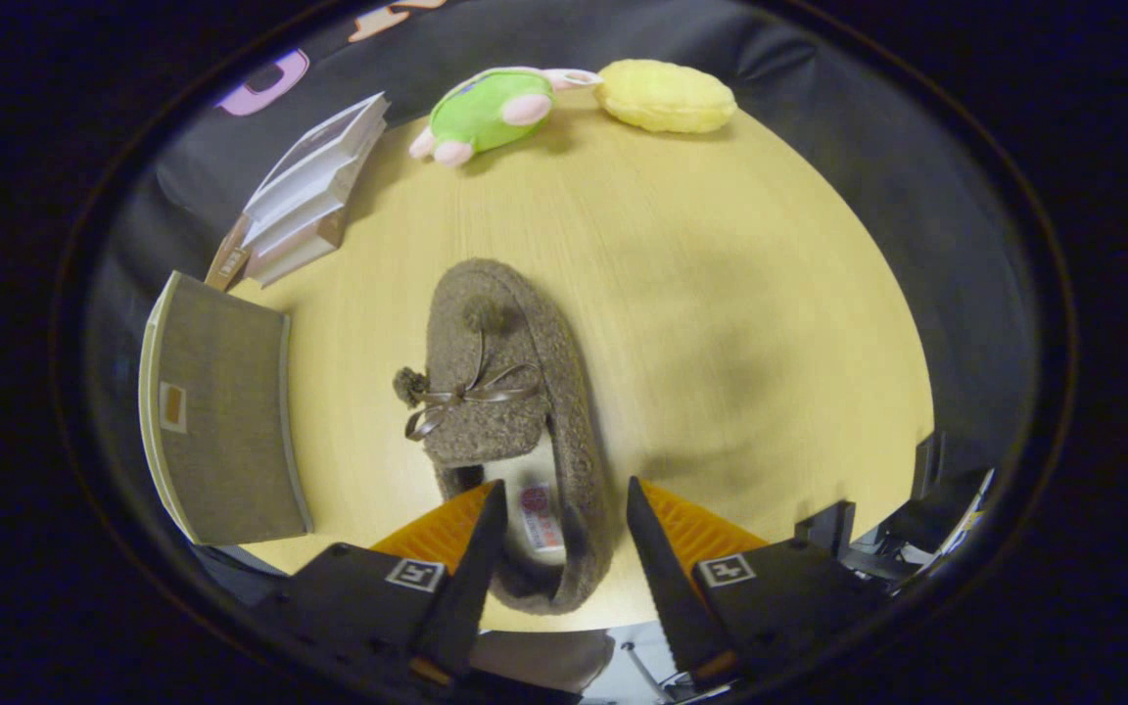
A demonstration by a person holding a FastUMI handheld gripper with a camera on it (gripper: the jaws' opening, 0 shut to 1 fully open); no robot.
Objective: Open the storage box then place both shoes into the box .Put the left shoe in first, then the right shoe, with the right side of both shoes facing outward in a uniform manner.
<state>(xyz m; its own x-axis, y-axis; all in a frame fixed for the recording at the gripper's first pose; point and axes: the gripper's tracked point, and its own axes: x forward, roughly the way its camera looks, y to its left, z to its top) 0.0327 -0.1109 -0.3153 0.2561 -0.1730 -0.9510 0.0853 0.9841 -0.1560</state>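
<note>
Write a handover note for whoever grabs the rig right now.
Tool: open, fingers straddling the heel end of the brown slipper, not yet pressing on it.
Slipper lies on the wooden table, toe pointing away, bow on top.
Storage box sits to the left of the slipper; lid looks closed from here.
Done: nothing visibly in the box.
Left: confirm box is open, close on slipper, load it, then the other shoe, right sides outward.

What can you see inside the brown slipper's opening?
Inside the brown slipper a pale lining with a sewn-in label shows at the heel. The toe end is covered by the upper. The gripper jaws stand open, straddling the heel.
</note>
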